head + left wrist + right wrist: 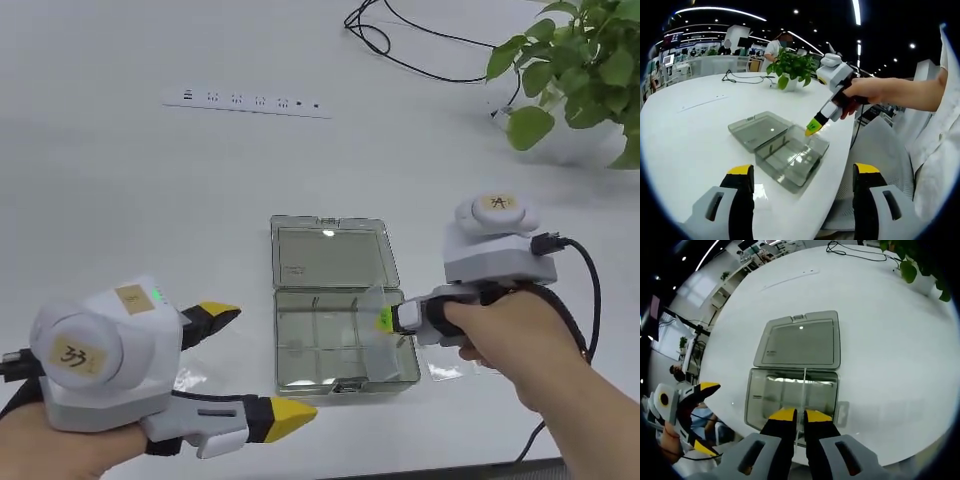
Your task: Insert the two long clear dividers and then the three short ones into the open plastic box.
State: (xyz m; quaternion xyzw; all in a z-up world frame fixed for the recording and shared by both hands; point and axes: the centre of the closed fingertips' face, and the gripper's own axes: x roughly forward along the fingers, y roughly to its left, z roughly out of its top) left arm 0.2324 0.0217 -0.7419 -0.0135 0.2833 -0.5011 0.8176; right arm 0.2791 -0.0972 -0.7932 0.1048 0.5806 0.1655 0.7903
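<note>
Near left: left hand low over the surface (120,190), left gripper (260,362) pointing right, jaws spread, nothing between them. The sticker on its round cap reads "33".

Near right: right hand (520,335) comes in from the right, right gripper (388,320) pointing left over the open plastic box (283,372). Its jaws pinch a clear divider (375,338), held tilted above the right part of the box base. Cap sticker mark unreadable.

The lid (330,262) lies flat on the far side of the box.

Far: white power strip (247,101), black cable (420,45), potted plant (580,60) far right.
</note>
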